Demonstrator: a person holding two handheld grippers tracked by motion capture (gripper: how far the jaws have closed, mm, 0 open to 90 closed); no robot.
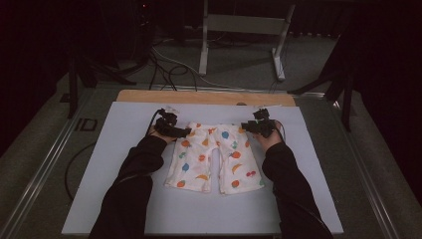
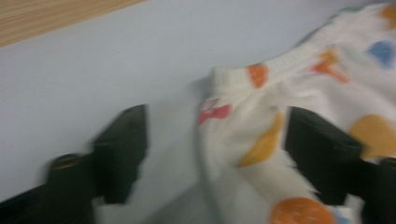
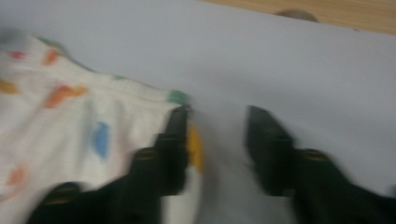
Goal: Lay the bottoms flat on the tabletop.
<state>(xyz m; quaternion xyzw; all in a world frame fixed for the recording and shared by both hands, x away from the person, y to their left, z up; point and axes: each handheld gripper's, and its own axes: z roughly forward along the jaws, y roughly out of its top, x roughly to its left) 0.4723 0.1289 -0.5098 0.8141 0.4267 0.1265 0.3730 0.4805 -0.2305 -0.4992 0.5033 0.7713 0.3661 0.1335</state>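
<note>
A small pair of white trousers [image 1: 214, 159] printed with coloured fruit lies flat on the white board [image 1: 124, 129], waistband at the far side, legs toward the person. My left gripper [image 1: 175, 129] is at the waistband's left corner. In the left gripper view the left gripper [image 2: 222, 149] is open wide, and the corner of the trousers [image 2: 303, 93] lies between its jaws. My right gripper [image 1: 256, 126] is at the waistband's right corner. In the right gripper view the right gripper [image 3: 222, 144] is open; the edge of the trousers [image 3: 93, 116] lies against one jaw, with bare board in the gap.
A wooden table edge [image 1: 204, 96] shows past the far side of the board. On the floor behind it stand a metal frame [image 1: 244, 30], dark stand legs [image 1: 343, 84] and loose cables [image 1: 164, 69]. Bare board lies on both sides of the trousers.
</note>
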